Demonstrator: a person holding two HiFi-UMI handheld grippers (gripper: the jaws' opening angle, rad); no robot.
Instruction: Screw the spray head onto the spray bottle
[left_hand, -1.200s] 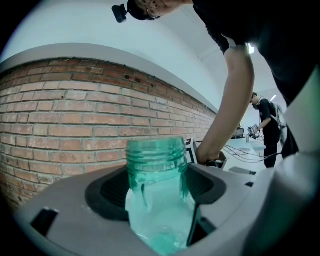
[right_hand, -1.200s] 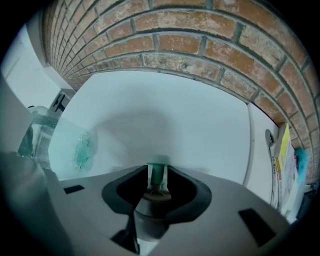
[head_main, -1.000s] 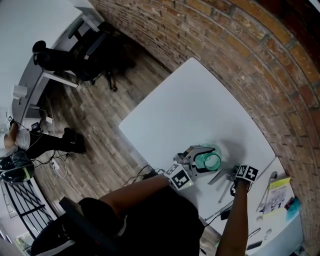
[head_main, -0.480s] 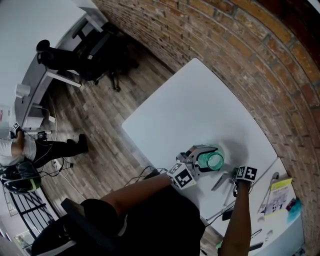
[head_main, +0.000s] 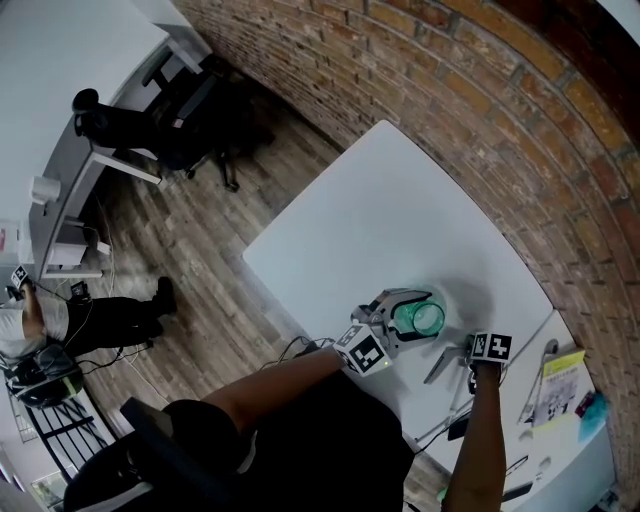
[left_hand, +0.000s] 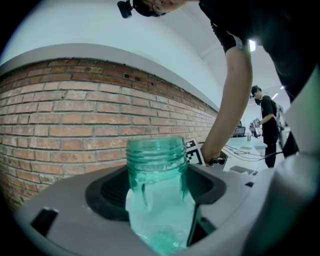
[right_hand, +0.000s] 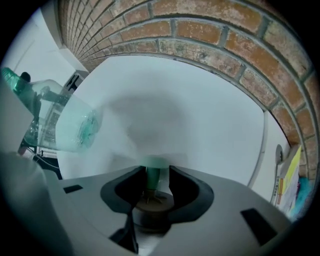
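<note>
Two smooth grey plastic grippers work over one plain white table (head_main: 390, 220) beside one rough red brick wall (head_main: 480, 110). The left gripper (left_hand: 159, 192) has its black pads pressed on the body of one translucent green plastic spray bottle (head_main: 418, 319). The bottle stands upright, and its ribbed, threaded neck is open and bare above the jaws. The right gripper (right_hand: 153, 169) points down at the tabletop. Its jaws have just been closing slightly and pinch one spray head (right_hand: 152, 179), of which a slim green stem and a paler green end show between the black pads. The bottle is to the left of the right gripper, apart from the spray head.
</note>
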